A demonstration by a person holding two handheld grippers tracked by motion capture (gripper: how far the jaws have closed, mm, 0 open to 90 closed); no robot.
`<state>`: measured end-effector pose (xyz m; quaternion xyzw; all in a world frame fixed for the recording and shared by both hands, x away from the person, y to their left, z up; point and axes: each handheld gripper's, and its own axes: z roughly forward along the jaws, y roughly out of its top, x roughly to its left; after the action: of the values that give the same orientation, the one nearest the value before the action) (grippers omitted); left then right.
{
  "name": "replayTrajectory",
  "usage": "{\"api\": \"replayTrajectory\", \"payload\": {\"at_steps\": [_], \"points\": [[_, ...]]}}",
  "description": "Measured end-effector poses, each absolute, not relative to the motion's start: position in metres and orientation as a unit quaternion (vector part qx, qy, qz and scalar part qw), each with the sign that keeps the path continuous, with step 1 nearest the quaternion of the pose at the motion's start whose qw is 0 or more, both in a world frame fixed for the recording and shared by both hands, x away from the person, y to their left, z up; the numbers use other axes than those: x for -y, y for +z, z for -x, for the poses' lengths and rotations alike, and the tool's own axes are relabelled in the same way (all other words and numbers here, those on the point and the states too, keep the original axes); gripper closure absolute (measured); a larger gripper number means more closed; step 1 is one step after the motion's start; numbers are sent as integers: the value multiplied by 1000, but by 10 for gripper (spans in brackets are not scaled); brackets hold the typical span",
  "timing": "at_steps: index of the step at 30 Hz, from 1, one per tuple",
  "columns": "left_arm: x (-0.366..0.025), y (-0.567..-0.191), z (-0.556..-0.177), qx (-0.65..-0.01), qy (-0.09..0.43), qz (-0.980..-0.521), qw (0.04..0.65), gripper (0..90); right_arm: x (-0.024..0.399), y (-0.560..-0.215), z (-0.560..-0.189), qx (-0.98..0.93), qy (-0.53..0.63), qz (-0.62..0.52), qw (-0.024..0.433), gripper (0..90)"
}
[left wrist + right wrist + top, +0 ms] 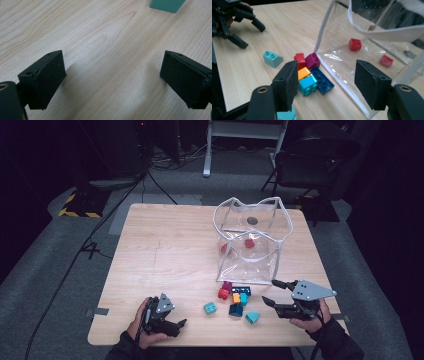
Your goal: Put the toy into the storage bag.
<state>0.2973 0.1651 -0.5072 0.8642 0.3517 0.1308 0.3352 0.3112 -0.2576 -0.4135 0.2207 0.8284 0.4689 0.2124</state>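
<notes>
The small bricks (235, 299) lie in mixed colours near the clear bag (248, 251), between the left gripper (176, 324) and right gripper (272, 292), both with jaws apart and empty.

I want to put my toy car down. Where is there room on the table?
The left half of the table, beside the clear bag and beyond the left gripper, is bare. It is crowded at the bricks beside the right gripper.
</notes>
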Motion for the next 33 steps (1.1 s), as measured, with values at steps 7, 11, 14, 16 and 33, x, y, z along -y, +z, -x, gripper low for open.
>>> {"api": "replayTrajectory", "payload": {"at_steps": [7, 11, 14, 16, 33], "points": [[-165, -507, -297, -352, 131, -864, 335, 64, 252, -436, -305, -842, 454, -220, 190, 358], [-165, -507, -297, -352, 131, -864, 335, 64, 248, -447, -303, -851, 444, -217, 180, 355], [-165, -507, -297, -352, 131, -864, 335, 64, 245, -454, -301, -857, 437, -212, 174, 352], [-165, -507, -297, -352, 131, -864, 335, 64, 244, -456, -300, -859, 437, -209, 169, 350], [-165, -507, -297, -352, 131, -864, 335, 64, 233, -483, -296, -877, 418, -197, 135, 340]]}}
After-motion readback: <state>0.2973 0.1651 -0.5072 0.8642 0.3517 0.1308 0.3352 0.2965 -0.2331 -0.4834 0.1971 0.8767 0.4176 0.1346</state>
